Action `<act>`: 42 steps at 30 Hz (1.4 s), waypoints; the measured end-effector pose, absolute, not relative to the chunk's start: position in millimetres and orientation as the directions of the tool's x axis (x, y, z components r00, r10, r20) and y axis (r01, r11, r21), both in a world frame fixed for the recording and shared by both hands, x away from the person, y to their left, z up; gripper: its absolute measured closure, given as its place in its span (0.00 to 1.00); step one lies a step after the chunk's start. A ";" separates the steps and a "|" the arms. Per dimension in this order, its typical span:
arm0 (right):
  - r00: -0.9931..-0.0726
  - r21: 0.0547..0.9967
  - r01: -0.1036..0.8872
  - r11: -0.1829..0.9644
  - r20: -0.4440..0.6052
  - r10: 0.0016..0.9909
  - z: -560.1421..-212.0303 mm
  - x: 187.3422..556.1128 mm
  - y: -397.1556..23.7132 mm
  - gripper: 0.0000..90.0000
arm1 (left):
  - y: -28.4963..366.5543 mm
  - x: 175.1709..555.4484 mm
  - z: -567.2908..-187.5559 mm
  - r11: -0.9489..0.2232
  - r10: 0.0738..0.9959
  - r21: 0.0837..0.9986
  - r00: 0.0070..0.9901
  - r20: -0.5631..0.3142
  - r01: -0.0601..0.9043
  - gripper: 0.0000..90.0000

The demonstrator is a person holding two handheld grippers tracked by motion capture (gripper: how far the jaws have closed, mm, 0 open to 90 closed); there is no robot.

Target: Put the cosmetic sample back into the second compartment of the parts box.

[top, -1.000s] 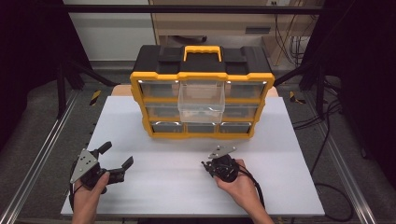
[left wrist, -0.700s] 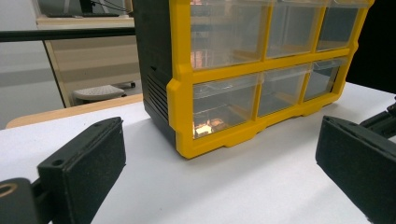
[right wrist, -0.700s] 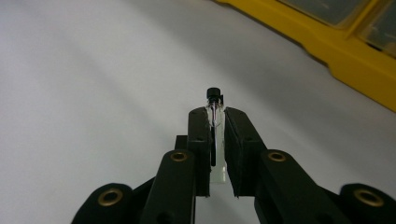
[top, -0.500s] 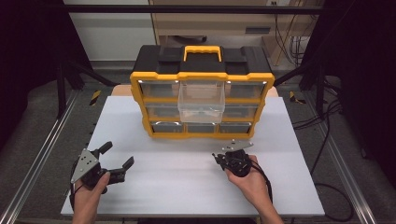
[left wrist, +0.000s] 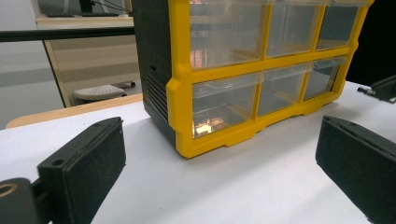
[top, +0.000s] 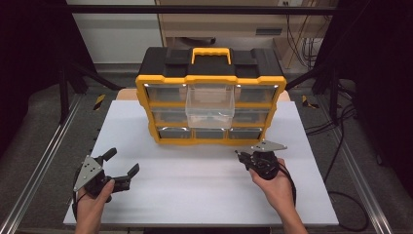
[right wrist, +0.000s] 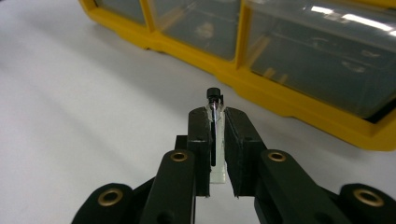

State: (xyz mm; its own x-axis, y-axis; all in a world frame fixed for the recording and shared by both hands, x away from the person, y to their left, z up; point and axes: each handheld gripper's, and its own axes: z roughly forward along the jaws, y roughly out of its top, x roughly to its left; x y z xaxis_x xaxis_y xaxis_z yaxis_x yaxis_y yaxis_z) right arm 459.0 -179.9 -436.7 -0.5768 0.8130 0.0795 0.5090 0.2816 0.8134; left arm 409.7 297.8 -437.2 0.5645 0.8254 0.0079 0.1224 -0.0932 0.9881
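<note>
High view: the right claw (top: 242, 157) sits just in front of the yellow organiser (top: 210, 105), whose top-middle drawer (top: 210, 105) stands pulled out; the left claw (top: 122, 167) rests agape, empty.

Right gripper view: claw clamped on a small capped vial (right wrist: 215, 122). Likely next: lifting it into that drawer.

Your left gripper (top: 120, 169) is matte black, with two blocky jaws whose flat pads (left wrist: 84, 163) look finely grained, each drilled with a small round hole near the edge. A grey three-cornered plate (top: 88, 171) sits on top, dotted with small screws. Your right gripper (right wrist: 216, 122) is black too; its jaw links turn on brass-ringed pivots (right wrist: 179, 156), and it carries the same grey plate (top: 268, 146). A black cable (top: 290, 183) trails from it. Your forearms are bare, no sleeves showing.
</note>
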 end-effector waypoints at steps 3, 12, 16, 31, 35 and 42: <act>-0.561 0.828 0.503 0.248 0.095 0.822 -429.3 457.3 -188.7 0.90 | 299.0 410.1 -437.3 -0.094 0.827 0.988 0.562 0.010 0.121 0.02; -0.544 0.868 0.458 0.192 0.104 0.832 -403.7 453.6 -205.8 0.90 | 304.8 408.3 -438.0 -0.084 0.838 0.989 0.546 0.003 0.123 0.02; -0.548 0.876 0.437 0.205 0.078 0.833 -387.6 453.5 -209.4 0.90 | 305.3 408.3 -437.7 -0.085 0.839 0.989 0.544 0.005 0.122 0.02; -0.566 0.911 0.346 0.223 0.013 0.824 -318.8 452.0 -213.4 0.90 | 306.1 407.7 -437.9 -0.080 0.841 0.989 0.542 0.000 0.124 0.02; -0.567 0.923 0.318 0.217 0.002 0.824 -300.0 453.5 -213.1 0.90 | 307.6 407.4 -437.9 -0.078 0.843 0.989 0.538 -0.001 0.124 0.02; -0.566 0.946 0.265 0.189 -0.007 0.825 -267.3 455.4 -211.5 0.90 | 308.3 407.1 -437.5 -0.074 0.845 0.990 0.535 -0.003 0.123 0.02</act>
State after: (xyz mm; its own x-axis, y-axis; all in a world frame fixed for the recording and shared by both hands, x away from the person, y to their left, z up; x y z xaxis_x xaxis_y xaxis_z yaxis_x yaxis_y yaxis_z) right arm 455.4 -211.5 -267.3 -0.5657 0.8246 -0.0067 0.2648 0.1893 0.9455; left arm 407.1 308.3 -437.5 0.5351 0.8448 -0.0033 0.1229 -0.0740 0.9897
